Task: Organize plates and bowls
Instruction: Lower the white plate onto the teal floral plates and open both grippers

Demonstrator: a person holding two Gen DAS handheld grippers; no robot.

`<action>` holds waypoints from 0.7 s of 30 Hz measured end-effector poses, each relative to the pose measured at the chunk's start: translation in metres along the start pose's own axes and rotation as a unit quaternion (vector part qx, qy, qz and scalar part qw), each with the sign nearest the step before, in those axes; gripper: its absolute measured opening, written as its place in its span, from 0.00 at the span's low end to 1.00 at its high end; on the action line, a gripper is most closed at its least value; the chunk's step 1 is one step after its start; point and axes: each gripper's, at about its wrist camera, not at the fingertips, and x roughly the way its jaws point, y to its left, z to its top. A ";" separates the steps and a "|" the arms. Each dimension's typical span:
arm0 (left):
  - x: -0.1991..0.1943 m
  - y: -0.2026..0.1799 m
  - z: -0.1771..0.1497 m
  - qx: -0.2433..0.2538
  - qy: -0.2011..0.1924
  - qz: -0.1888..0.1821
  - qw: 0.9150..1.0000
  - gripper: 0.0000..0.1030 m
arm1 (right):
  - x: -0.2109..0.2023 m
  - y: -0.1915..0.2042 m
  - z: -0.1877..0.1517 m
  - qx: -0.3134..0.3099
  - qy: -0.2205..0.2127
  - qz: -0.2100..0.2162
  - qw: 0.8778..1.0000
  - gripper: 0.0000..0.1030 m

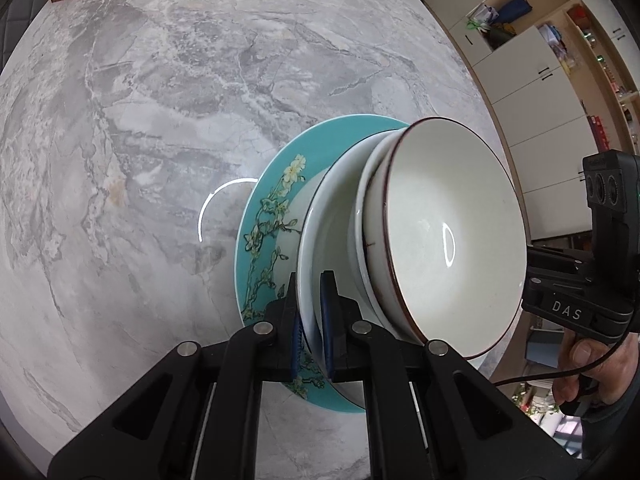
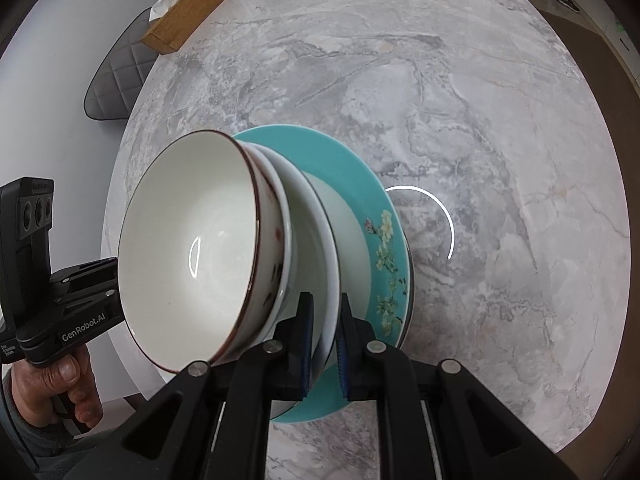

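Black hand-held gripper arms fill the foreground of both wrist views: the left hand-held gripper [image 1: 309, 320] has its blue-padded fingers clamped together on the near rim of a plain white plate [image 1: 320, 248], and the right hand-held gripper [image 2: 324, 336] is clamped on the opposite rim of that same white plate [image 2: 316, 264]. Beyond them spreads a large round counter of grey veined marble [image 1: 160, 120], which carries the stack. Lowest in the stack is a wide turquoise plate painted with pale blossom branches [image 1: 272, 208], lying near the counter's edge. Whether the white plate touches it or sits just above it cannot be told. Nested in the white plate are two white bowls, the upper one a glossy white bowl with a thin dark red rim [image 1: 452, 236]. A person's hand [image 1: 588, 372] grips the right tool's handle. At the counter's far edge sits a brown cardboard tissue box [image 2: 184, 14], beside a grey quilted chair back [image 2: 116, 76].
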 end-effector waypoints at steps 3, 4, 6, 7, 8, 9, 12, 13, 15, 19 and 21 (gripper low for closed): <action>0.001 0.001 0.002 0.002 -0.004 0.001 1.000 0.05 | -0.001 0.001 0.000 -0.005 -0.006 -0.004 1.000 0.12; 0.001 0.001 0.002 0.002 -0.005 0.001 1.000 0.05 | -0.001 0.001 0.001 -0.006 -0.007 -0.006 1.000 0.12; 0.000 0.001 0.002 0.003 -0.007 0.002 1.000 0.05 | -0.001 0.003 0.002 -0.009 -0.009 -0.009 1.000 0.12; 0.000 0.001 0.002 0.004 -0.008 0.001 1.000 0.05 | -0.001 0.003 0.001 -0.010 -0.010 -0.010 1.000 0.12; 0.001 0.001 0.004 0.003 -0.008 0.001 1.000 0.05 | -0.002 0.003 0.001 -0.010 -0.011 -0.011 1.000 0.12; 0.001 0.001 0.004 0.002 -0.009 0.000 1.000 0.05 | -0.001 0.003 0.001 -0.010 -0.012 -0.010 1.000 0.12; 0.001 0.001 0.005 0.002 -0.011 -0.001 1.000 0.05 | -0.002 0.003 0.001 -0.010 -0.013 -0.010 1.000 0.12; 0.001 0.002 0.005 -0.001 -0.013 -0.004 1.000 0.06 | -0.002 0.004 0.001 -0.009 -0.013 -0.010 1.000 0.12; -0.001 0.005 0.002 -0.007 -0.016 -0.010 1.000 0.08 | -0.002 0.004 0.001 -0.006 -0.014 -0.008 1.000 0.14; -0.013 0.010 -0.002 -0.013 -0.035 -0.015 0.999 0.18 | -0.006 0.006 0.000 -0.008 -0.021 -0.012 1.000 0.17; -0.018 0.014 -0.003 -0.018 -0.041 -0.006 0.999 0.32 | -0.008 0.006 -0.001 -0.005 -0.026 -0.019 0.999 0.21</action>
